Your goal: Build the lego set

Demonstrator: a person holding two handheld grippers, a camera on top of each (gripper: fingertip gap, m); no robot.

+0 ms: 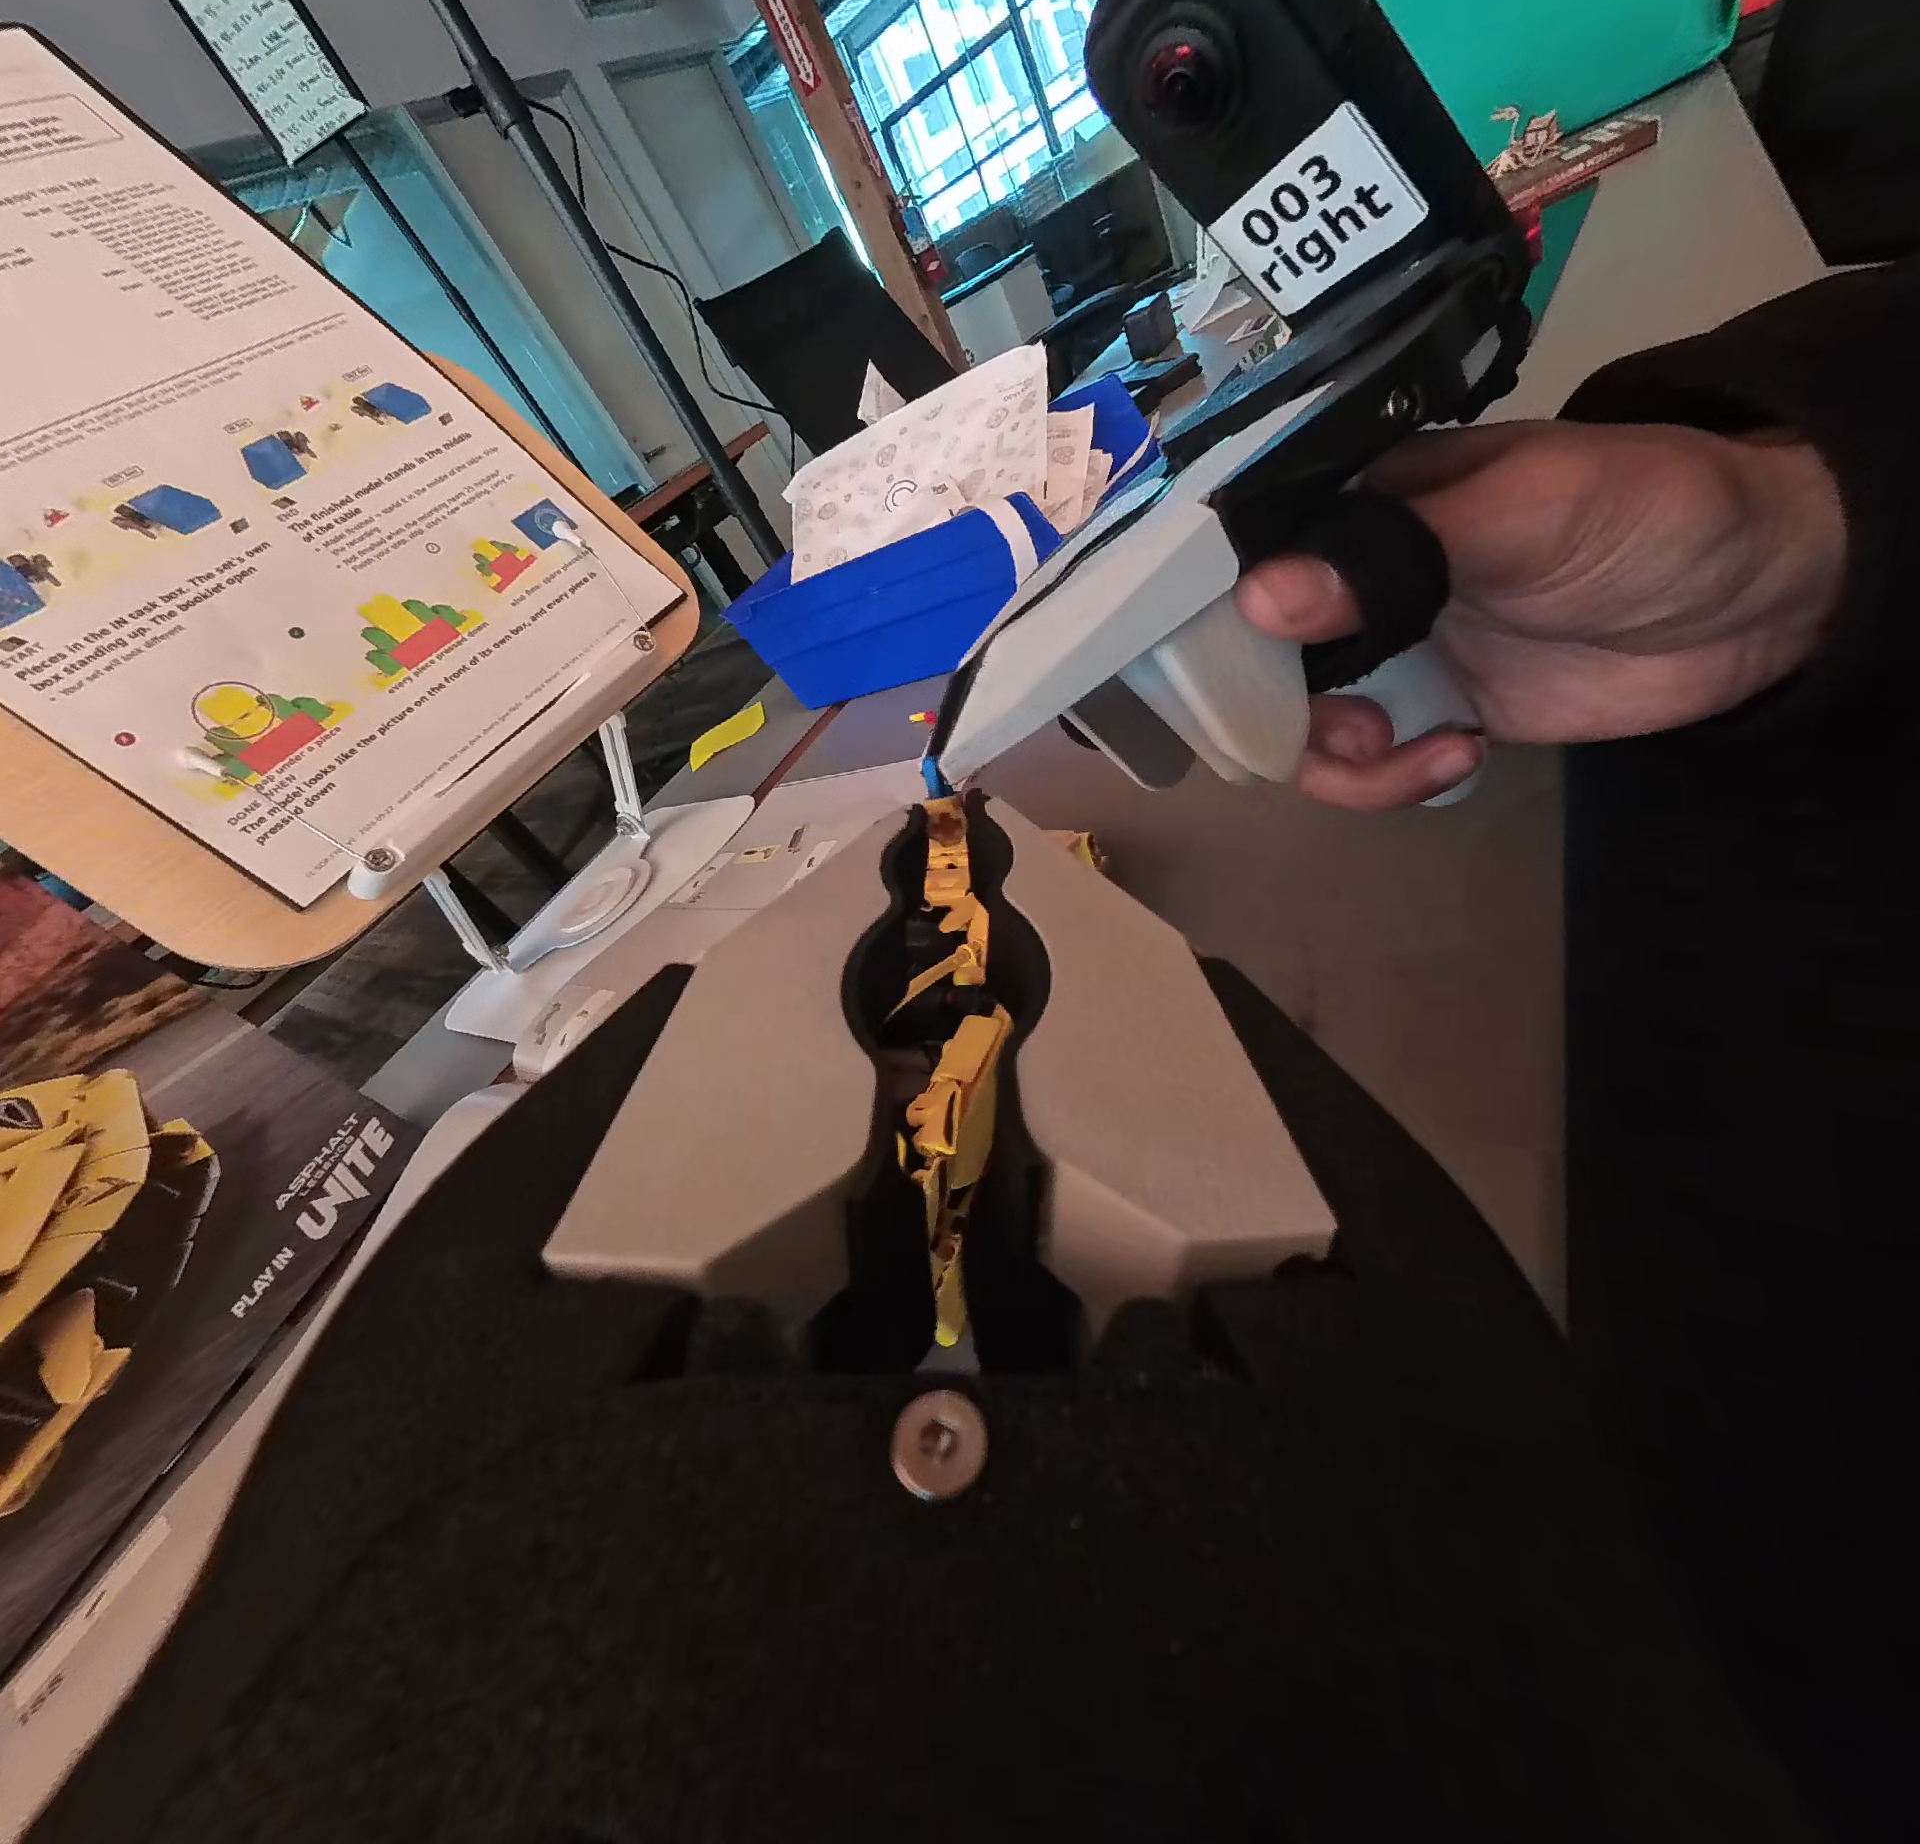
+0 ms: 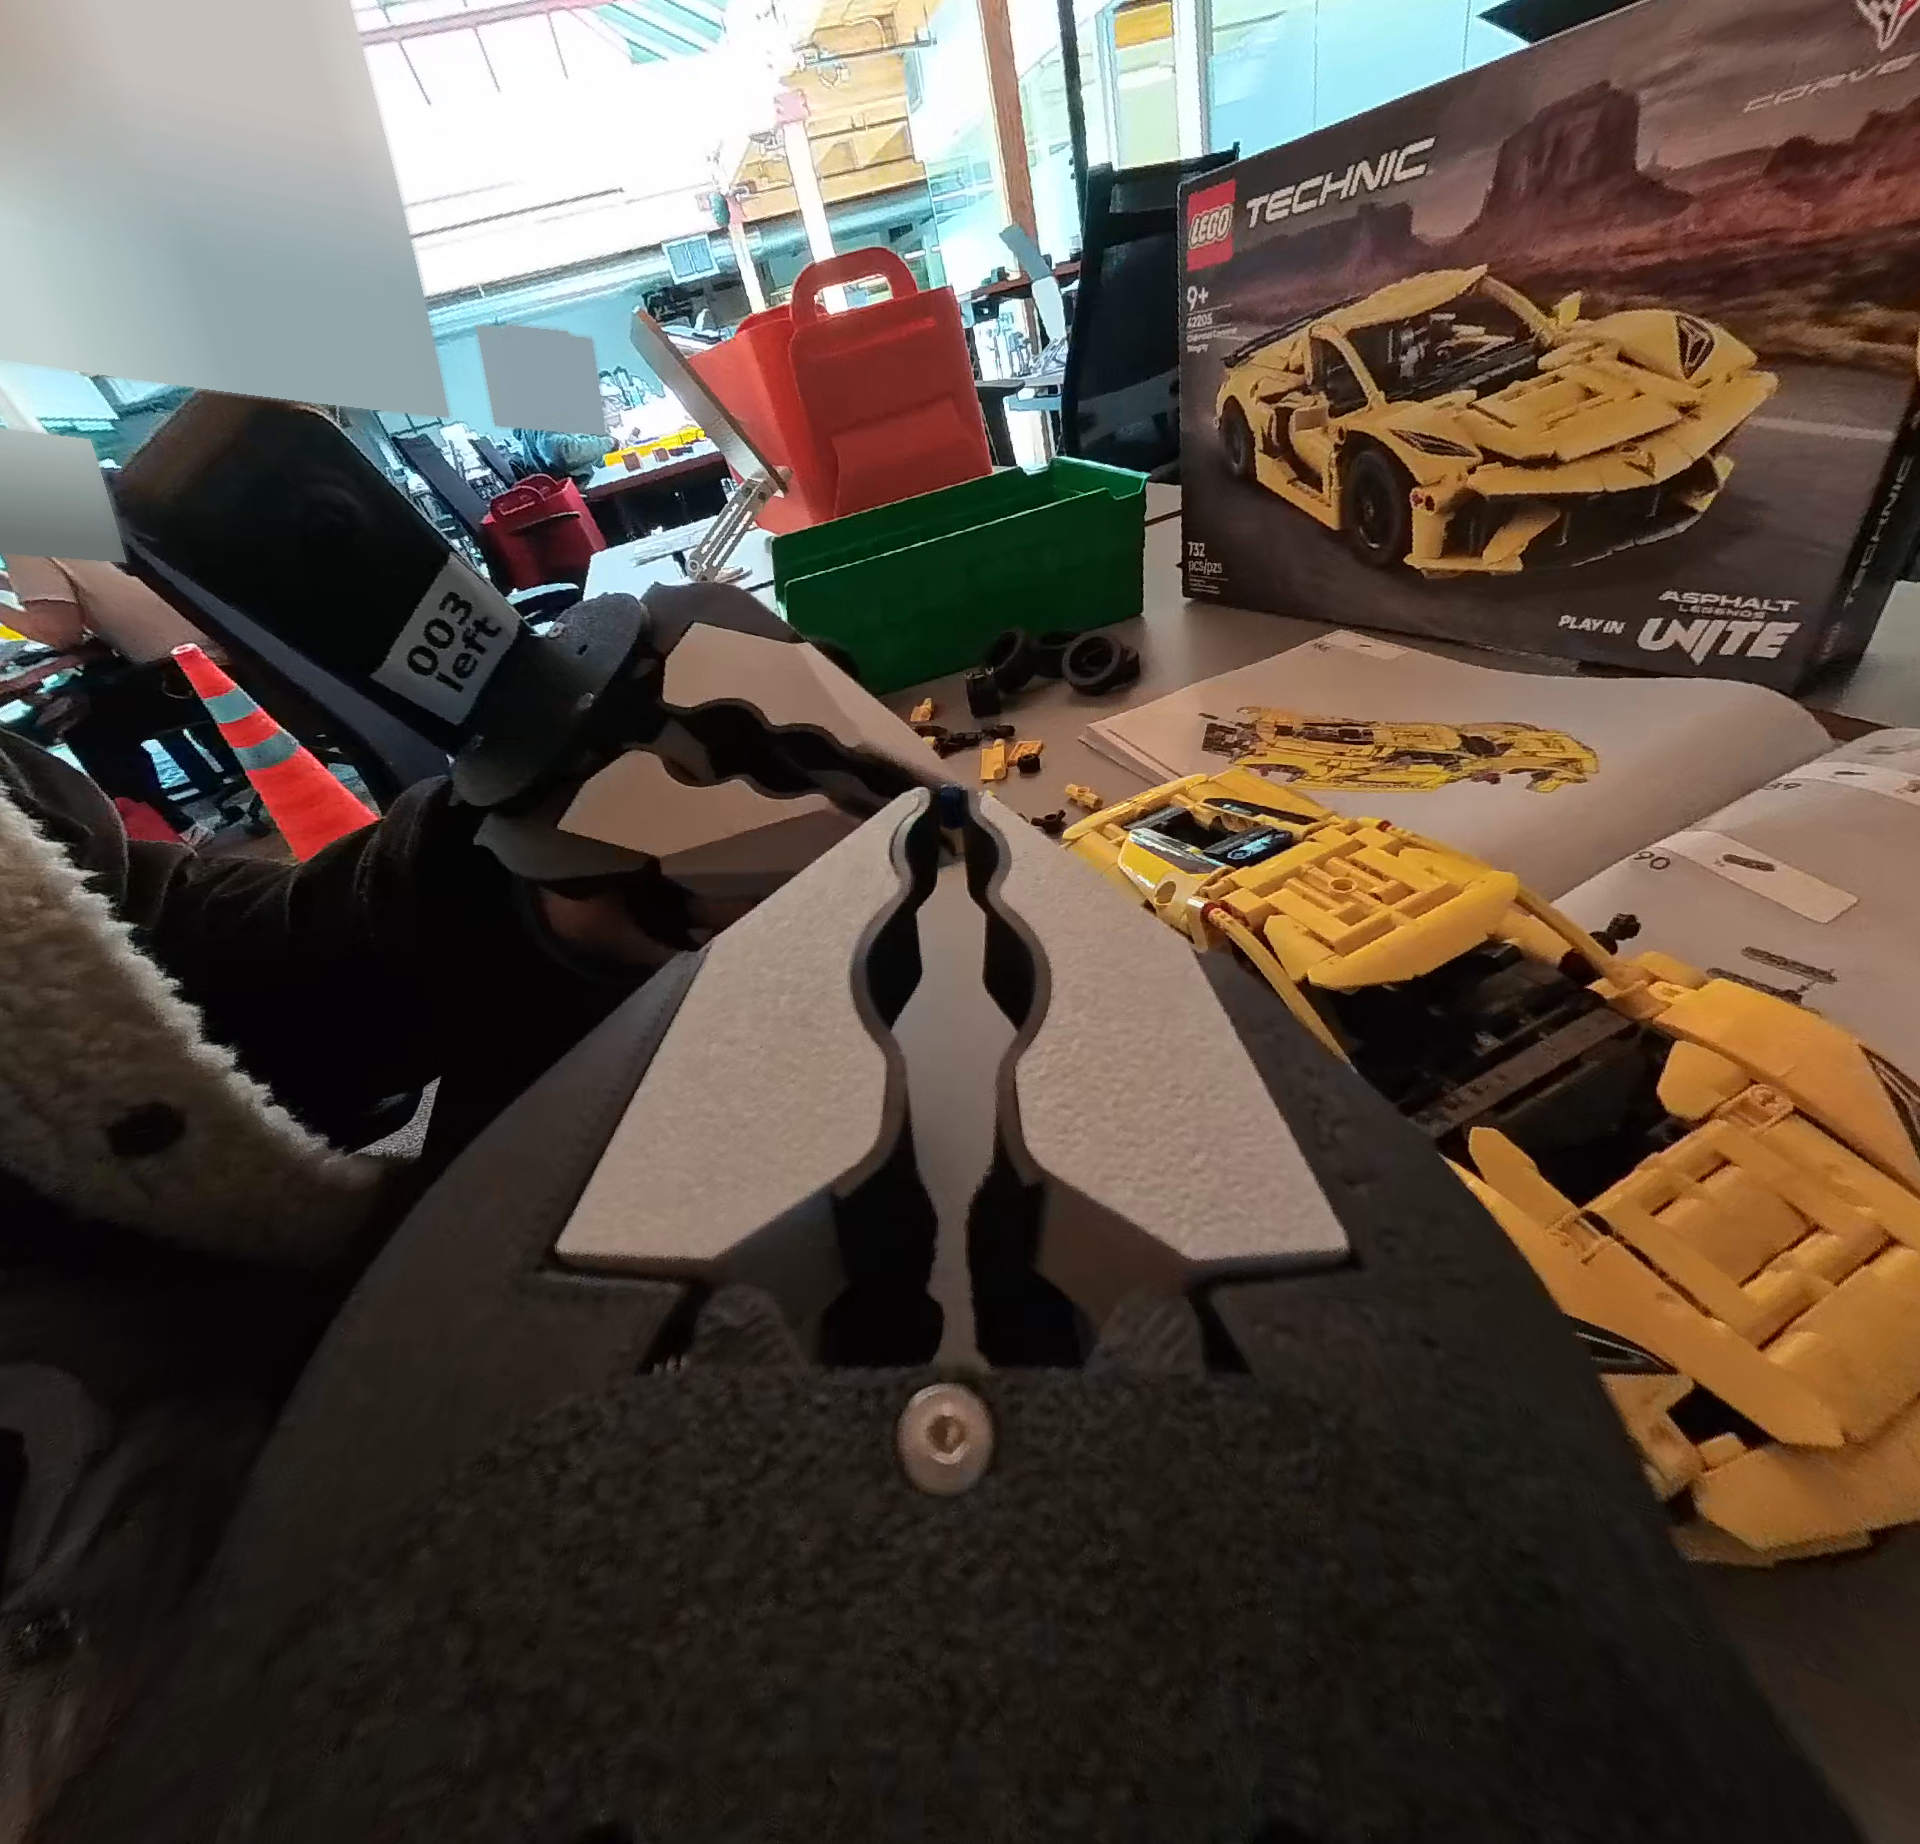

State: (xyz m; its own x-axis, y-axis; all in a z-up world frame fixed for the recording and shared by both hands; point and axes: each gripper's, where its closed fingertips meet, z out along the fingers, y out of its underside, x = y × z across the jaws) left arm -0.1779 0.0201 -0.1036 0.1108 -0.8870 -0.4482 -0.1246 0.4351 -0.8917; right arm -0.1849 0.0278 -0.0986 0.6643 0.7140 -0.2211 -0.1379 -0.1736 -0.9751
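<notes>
The yellow car model [image 2: 1455, 1098] runs off the right edge of the right wrist view, its near side hidden behind the right gripper [image 2: 951, 807]. The small blue piece [image 2: 950, 805] at that gripper's tip is too tiny to identify. In the left wrist view, the set's box [image 1: 156, 1223] is cut off at left.
</notes>
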